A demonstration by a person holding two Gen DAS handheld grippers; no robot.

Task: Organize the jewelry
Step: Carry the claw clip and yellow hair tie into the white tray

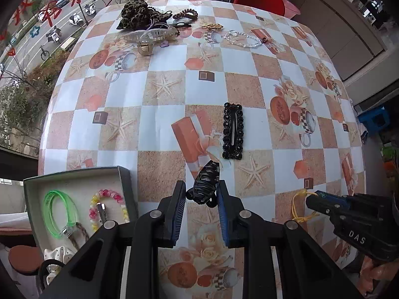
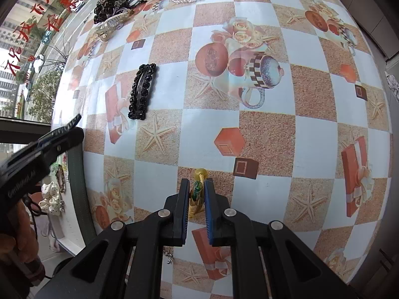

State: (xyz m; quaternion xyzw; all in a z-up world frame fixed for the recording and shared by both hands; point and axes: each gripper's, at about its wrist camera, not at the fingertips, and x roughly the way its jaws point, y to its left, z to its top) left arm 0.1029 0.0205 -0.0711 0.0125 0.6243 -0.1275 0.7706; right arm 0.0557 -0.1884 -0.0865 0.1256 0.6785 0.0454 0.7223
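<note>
My left gripper is shut on a black claw clip, held just above the table beside the open grey box. The box holds a green bracelet, a pink and yellow beaded bracelet and a white scrunchie. My right gripper is shut on a yellow cord bracelet with a green bead; it also shows in the left wrist view. A black beaded snap clip lies mid-table, also seen in the right wrist view.
At the far edge of the table lie a dark leopard scrunchie, a clear claw clip, a brown coil tie, a gold clip and a clear bead bracelet. A red stool stands beyond the table.
</note>
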